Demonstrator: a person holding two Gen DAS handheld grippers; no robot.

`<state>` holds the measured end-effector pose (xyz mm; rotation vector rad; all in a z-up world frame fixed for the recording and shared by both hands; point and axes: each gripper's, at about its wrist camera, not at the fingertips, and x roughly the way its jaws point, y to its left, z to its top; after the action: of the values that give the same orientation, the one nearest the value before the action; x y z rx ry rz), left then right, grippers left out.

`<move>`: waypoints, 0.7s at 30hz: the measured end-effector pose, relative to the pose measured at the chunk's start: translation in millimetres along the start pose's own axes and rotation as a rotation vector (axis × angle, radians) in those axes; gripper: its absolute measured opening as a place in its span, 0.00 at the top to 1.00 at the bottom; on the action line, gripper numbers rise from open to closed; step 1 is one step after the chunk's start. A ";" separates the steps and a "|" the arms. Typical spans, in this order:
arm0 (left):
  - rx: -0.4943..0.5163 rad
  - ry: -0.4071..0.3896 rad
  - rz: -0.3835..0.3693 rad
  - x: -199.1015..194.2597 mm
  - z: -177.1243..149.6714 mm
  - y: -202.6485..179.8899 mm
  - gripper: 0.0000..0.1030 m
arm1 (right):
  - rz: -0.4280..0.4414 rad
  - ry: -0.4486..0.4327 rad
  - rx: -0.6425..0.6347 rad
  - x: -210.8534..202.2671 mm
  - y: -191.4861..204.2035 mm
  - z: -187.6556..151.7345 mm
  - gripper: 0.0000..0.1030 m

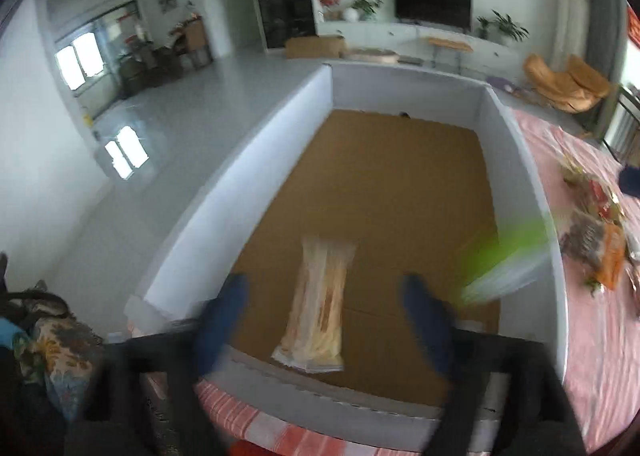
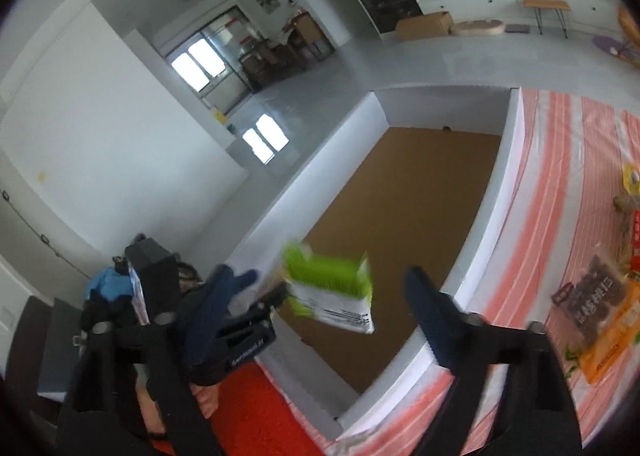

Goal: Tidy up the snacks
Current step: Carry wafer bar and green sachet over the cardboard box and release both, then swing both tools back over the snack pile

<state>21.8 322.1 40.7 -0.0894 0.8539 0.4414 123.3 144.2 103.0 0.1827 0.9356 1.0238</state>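
Note:
A white-walled box (image 1: 240,172) with a brown cardboard floor stands on the striped tablecloth; it also shows in the right wrist view (image 2: 496,192). A long yellow snack packet (image 1: 320,304) lies on the box floor, below and between the fingers of my open, empty left gripper (image 1: 326,316). A green-and-white snack bag (image 1: 500,268) is blurred in the air over the box's right side. In the right wrist view the same bag (image 2: 332,292) hangs free between the spread fingers of my open right gripper (image 2: 332,288), touching neither finger.
Several snack packets (image 1: 596,240) lie on the pink striped tablecloth (image 1: 592,336) right of the box, and also show in the right wrist view (image 2: 600,308). The other gripper (image 2: 224,320) is at lower left. A living room with a TV lies beyond.

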 end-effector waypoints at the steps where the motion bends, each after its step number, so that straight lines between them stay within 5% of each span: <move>1: -0.004 -0.014 -0.002 -1.3 -1.7 0.7 0.08 | -0.004 -0.011 0.001 -3.5 -6.0 -3.9 0.12; 4: -0.005 -0.036 -0.056 -11.4 -5.9 -18.0 0.08 | -0.091 -0.046 -0.007 -28.1 -30.6 -19.4 0.11; 8: 0.041 -0.088 -0.181 -44.6 -15.8 -53.9 0.08 | -0.330 -0.111 -0.001 -79.1 -93.5 -52.3 0.11; 15: 0.300 -0.035 -0.501 -80.3 -66.1 -197.8 0.04 | -0.814 -0.109 0.139 -186.9 -227.0 -159.1 0.10; 21: 0.408 0.105 -0.452 -17.9 -109.1 -286.8 0.05 | -0.938 -0.052 0.290 -225.5 -289.1 -221.1 0.10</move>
<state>52.2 28.8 -46.0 0.0722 0.9798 -0.1659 105.9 -252.6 -56.7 -0.0028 0.9650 0.0180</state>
